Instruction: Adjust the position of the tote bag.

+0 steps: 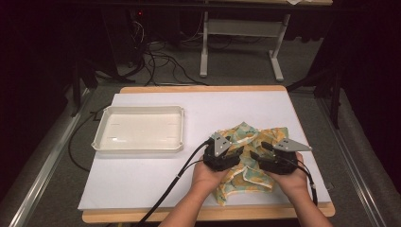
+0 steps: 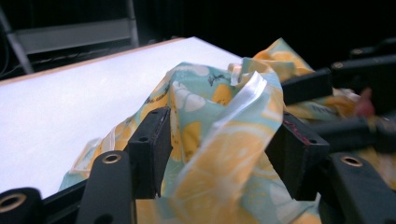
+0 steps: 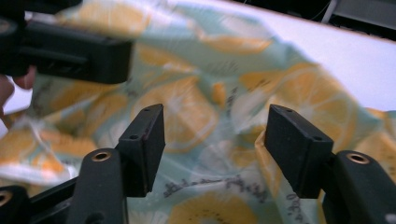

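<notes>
A crumpled cloth (image 1: 246, 136) printed with yellow lemon slices on pale blue lies at the front right of the white table top (image 1: 142, 175). My left gripper (image 1: 239, 152) lies at the cloth's left side and my right gripper (image 1: 258, 155) at its right, tips pointing toward each other. In the left gripper view a raised fold of the cloth (image 2: 233, 154) stands loosely between the wide jaws of the left gripper (image 2: 224, 135), unpinched. The right gripper (image 3: 217, 126) is open just over the flat cloth (image 3: 187, 107), with the left gripper's jaw at the upper left.
A white rectangular tray (image 1: 139, 147) sits on the left half of the table, with nothing in it. Black cables (image 1: 175, 179) trail from the grippers over the front edge. Beyond the table are a floor with cables and a white frame stand (image 1: 276, 61).
</notes>
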{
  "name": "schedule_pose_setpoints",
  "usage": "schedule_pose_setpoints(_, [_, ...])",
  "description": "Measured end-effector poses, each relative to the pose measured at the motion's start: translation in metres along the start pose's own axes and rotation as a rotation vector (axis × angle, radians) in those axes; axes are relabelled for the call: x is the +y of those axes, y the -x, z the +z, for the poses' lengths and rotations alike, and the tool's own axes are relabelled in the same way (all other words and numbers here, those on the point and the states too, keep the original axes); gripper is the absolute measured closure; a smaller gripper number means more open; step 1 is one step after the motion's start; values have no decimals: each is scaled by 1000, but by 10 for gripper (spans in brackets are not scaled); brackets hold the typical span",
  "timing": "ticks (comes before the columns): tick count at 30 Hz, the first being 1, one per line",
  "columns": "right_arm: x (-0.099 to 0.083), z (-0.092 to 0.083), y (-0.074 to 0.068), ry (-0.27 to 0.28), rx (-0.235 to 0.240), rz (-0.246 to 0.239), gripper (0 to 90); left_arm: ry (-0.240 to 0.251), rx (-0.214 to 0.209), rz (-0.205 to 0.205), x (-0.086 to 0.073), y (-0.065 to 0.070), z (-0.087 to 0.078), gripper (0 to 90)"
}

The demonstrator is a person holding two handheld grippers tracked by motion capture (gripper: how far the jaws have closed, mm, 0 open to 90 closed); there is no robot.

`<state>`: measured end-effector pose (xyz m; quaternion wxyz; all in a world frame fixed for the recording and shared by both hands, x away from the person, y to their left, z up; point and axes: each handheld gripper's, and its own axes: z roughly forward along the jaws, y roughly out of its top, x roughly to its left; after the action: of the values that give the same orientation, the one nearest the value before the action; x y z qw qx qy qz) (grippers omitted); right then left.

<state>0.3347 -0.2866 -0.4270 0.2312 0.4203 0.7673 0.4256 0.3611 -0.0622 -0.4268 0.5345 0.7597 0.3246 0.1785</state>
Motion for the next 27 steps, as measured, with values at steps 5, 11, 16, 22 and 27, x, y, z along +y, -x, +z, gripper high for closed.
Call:
schedule_pose_setpoints(5, [-4,17,-1,-58,31,8,643,35,-17,-20,0,1,-3,510])
schedule_pose_setpoints(11, [-13,7,-3,-68,77,-23,900,48,-27,-19,2,3,-4,575])
schedule_pose_setpoints(16, [-27,-14,-9,-91,124,-54,900,32,-32,-28,0,3,3,594])
schedule_pose_setpoints(22, [-52,-26,-20,-167,196,-77,900,2,-44,-34,-5,5,16,598])
schedule_pose_setpoints(27, [-62,-19,-26,-240,247,-97,900,-42,-29,-39,-12,0,27,591])
